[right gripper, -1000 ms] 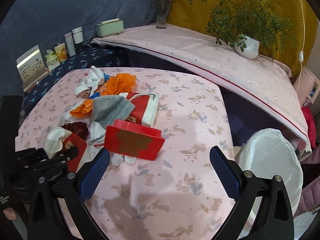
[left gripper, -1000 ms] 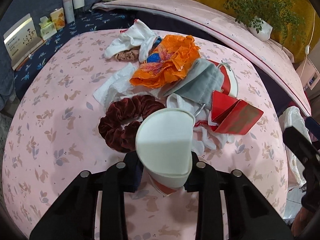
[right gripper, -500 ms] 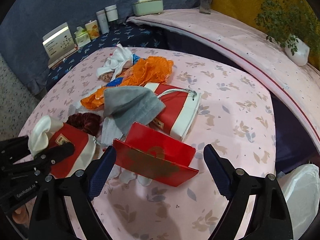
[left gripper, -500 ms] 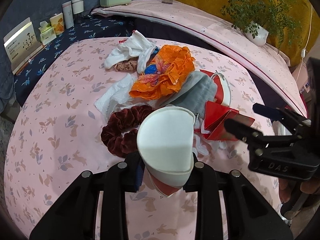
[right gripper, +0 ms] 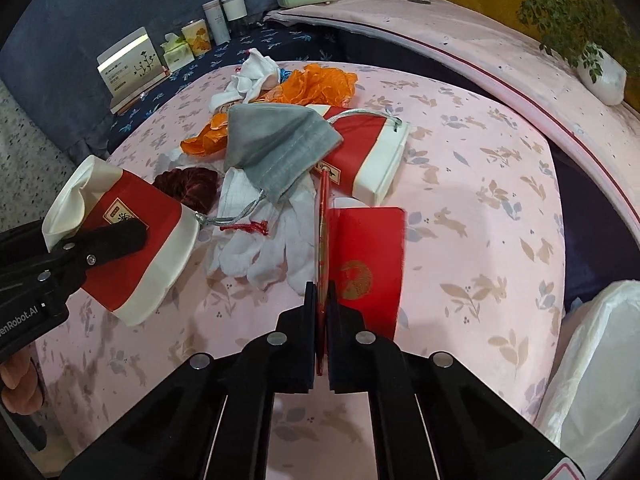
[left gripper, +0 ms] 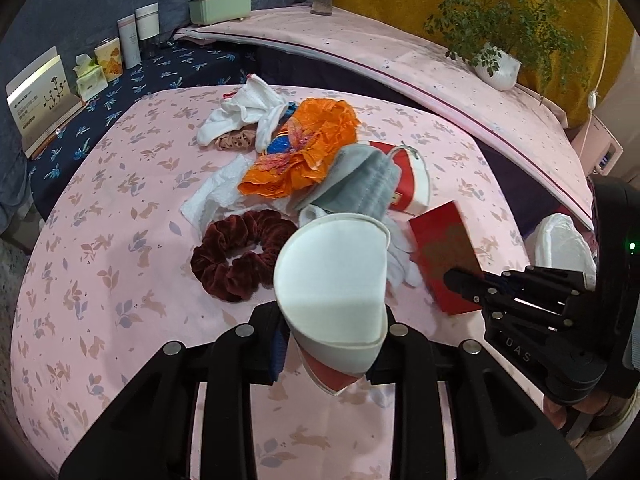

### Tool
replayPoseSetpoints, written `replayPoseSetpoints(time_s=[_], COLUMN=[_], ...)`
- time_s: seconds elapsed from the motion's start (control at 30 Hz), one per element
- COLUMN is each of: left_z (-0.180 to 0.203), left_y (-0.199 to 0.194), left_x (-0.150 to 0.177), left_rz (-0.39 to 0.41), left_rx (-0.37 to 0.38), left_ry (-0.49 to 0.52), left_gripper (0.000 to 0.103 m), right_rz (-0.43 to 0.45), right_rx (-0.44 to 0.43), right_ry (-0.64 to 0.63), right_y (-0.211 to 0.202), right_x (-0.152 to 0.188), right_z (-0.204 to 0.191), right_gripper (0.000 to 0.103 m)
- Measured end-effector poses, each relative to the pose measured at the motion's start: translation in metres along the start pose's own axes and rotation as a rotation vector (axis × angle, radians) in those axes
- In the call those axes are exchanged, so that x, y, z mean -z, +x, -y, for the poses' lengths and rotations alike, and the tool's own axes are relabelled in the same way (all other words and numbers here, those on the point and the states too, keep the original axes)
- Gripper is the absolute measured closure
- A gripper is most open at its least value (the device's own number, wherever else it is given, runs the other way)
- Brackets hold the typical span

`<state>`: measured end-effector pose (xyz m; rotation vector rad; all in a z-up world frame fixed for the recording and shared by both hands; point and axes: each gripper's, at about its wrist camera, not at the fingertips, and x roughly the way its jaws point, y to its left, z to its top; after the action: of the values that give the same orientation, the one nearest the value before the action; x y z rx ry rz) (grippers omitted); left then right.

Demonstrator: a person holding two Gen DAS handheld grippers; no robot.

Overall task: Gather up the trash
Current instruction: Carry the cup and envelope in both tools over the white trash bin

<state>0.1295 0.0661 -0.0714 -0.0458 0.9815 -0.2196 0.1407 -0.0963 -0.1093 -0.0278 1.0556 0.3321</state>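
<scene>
My left gripper is shut on a red and white paper bag, held open-mouth-forward above the pink table; it also shows in the right wrist view. My right gripper is shut on a red folded card, pinching its upright flap; the card shows in the left wrist view. A pile lies beyond: a dark red scrunchie, orange crumpled wrap, a grey pouch, white gloves, and a second red and white bag.
A white-lined trash bin stands off the table's right edge. White cloth and tissue lie at the pile's far side. Boxes and jars line the blue shelf at back left. A potted plant sits on the ledge.
My right gripper has moved in from the right and shut on the red card's flap, which now stands upright. My left gripper still holds the bag, nearly unmoved.
</scene>
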Motion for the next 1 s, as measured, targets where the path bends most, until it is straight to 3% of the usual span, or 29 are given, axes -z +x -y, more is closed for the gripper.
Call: replayPoseSetpoints(time_s=[0.17, 0.5, 1.0], left_z=[0.022, 0.097, 0.227], left_y=[-0.011, -0.03, -0.027], left_x=[0.002, -0.004, -0.003], left_rz=[0.01, 0.052, 0.045], left_rx=[0.036, 0.128, 0.288], left_ry=[0.034, 0.162, 0.366], left_gripper=[0.076, 0.076, 0.076], right_rz=[0.057, 0.142, 0.15], right_rx=[0.024, 0.16, 0.348], right_ry=[0.082, 0.268, 0.548], right_y=[-0.031, -0.1, -0.156], right_x=[0.014, 0.043, 0.108], right_z=[0.013, 0.055, 0.14], right_gripper=[0.1, 0.1, 0.1])
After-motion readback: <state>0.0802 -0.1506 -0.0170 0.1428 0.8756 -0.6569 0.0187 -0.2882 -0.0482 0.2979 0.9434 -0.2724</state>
